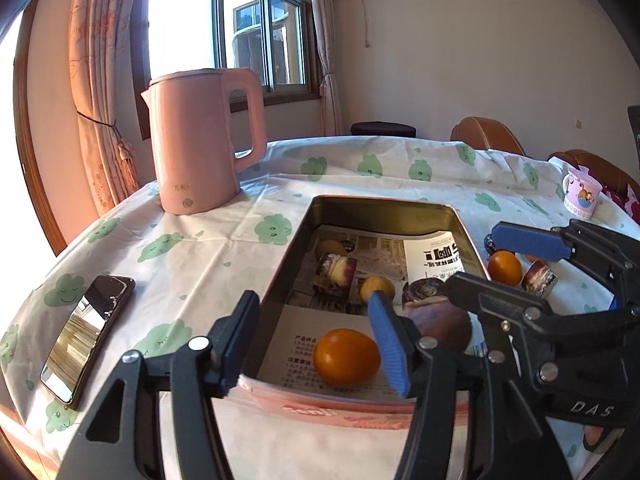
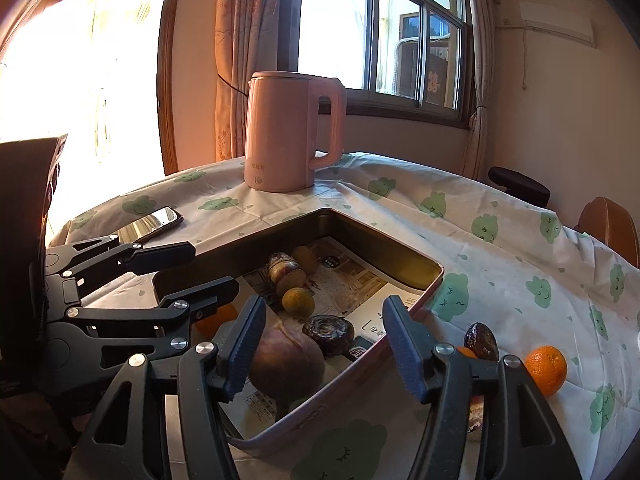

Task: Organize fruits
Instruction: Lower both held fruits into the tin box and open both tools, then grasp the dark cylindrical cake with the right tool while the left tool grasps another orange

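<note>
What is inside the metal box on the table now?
The metal box holds printed paper lining the floor, an orange, two small yellow fruits, a large purple-brown fruit and dark round pieces. The floor under the paper is covered.

The tin (image 1: 460, 216) stood open-topped, its far half bare. A kettle (image 1: 200, 140) blocked the worktop (image 1: 360, 184) behind; a phone (image 1: 88, 332) lay at its left.
</note>
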Tool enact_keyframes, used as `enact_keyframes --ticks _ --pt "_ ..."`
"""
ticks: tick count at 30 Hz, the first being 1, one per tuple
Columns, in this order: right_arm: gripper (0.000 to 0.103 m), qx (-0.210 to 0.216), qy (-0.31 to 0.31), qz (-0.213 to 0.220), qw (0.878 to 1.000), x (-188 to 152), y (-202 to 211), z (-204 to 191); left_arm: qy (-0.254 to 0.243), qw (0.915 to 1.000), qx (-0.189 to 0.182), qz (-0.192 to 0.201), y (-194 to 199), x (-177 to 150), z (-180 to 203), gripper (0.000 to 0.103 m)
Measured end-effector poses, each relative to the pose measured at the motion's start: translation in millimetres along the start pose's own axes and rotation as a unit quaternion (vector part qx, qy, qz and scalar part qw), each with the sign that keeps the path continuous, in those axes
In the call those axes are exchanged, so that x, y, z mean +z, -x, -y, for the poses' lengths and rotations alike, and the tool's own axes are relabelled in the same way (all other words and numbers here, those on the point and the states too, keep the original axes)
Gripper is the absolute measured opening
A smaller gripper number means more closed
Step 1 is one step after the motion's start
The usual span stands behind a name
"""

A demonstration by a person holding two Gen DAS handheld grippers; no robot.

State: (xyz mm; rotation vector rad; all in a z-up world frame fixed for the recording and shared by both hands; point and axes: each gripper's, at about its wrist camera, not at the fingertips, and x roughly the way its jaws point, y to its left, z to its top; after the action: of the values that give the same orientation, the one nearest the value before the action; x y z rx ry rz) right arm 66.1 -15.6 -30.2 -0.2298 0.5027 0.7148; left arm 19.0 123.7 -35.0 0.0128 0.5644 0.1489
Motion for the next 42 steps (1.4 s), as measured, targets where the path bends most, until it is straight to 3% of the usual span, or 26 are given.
enact_keyframes --ticks 5,14,19,26,29,32,35,38,42 --pt "0.063 -0.046 0.003 0.018 0.999 -8.5 29.9 26.6 -0.003 0.9995 -0.016 0.028 16.4 8.1 14.3 0.074" --pt "0.066 -0.158 -0.083 0.0 0.984 -40.7 77.5 132.8 -0.038 0.9966 -0.058 0.044 20.7 20.0 79.0 0.078" --pt "0.066 -0.131 -0.103 -0.007 0.986 -47.8 74.6 133.9 -0.041 0.9972 -0.054 0.031 7.7 27.2 94.2 0.078" --pt "0.066 -0.07 -0.071 -0.068 0.993 -37.9 38.8 102.6 -0.029 0.9982 -0.042 0.031 2.2 34.2 85.9 0.078" --pt "0.066 -0.067 -0.069 -0.095 0.991 -38.0 22.4 99.2 -0.035 0.9976 -0.05 0.033 3.4 34.3 89.7 0.078" --pt "0.05 -0.06 -0.073 -0.129 0.987 -40.5 8.4 101.3 -0.048 0.9965 -0.061 0.032 3.6 32.7 98.0 0.078" --pt "0.039 -0.041 -0.086 -0.138 0.986 -42.7 5.6 106.6 -0.059 0.9953 -0.071 0.029 3.3 31.6 107.3 0.078" --pt "0.038 -0.033 -0.093 -0.134 0.986 -43.1 8.3 109.2 -0.064 0.9943 -0.083 0.022 0.7 31.6 114.8 0.078" --pt "0.038 -0.065 -0.082 -0.102 0.989 -43.0 26.8 109.8 -0.073 0.9933 -0.089 0.013 -3.1 31.8 126.6 0.078"
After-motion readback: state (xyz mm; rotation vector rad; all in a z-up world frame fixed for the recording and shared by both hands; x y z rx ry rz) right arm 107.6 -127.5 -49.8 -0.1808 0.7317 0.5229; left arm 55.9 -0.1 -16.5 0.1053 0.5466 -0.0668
